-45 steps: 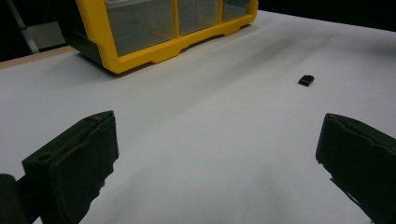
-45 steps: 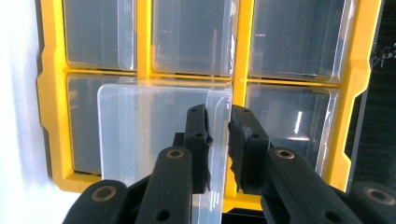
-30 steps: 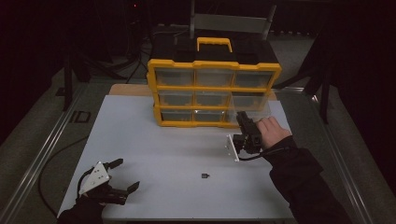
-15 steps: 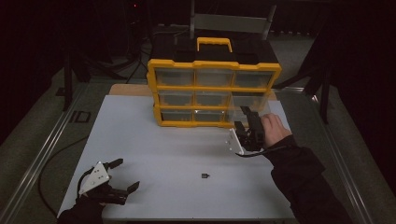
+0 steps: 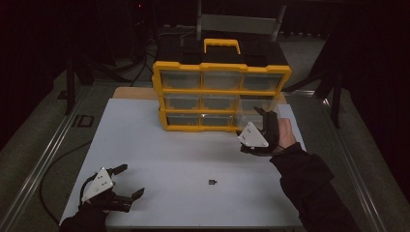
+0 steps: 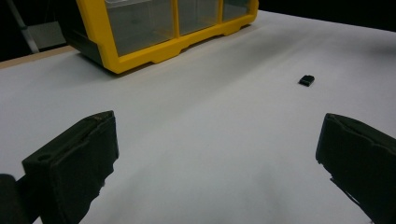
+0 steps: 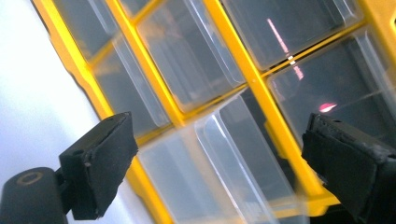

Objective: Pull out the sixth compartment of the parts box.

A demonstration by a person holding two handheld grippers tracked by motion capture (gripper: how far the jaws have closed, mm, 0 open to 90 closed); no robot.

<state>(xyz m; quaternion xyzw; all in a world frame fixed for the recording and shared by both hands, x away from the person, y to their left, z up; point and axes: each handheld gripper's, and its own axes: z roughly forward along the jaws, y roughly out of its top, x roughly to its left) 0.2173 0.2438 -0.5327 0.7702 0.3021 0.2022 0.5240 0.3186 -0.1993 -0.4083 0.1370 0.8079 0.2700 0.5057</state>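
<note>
Gaping wide, just opened, right gripper (image 5: 263,126) fingers before pulled-out clear drawer (image 7: 233,163) — contents unclear; left gripper (image 5: 126,181) likewise open, empty

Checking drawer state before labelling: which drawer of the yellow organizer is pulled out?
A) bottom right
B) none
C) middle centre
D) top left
A: the clear bottom-right drawer juts forward from the yellow organizer, just ahead of the right gripper, whose jaws stand open with nothing clamped.
</note>
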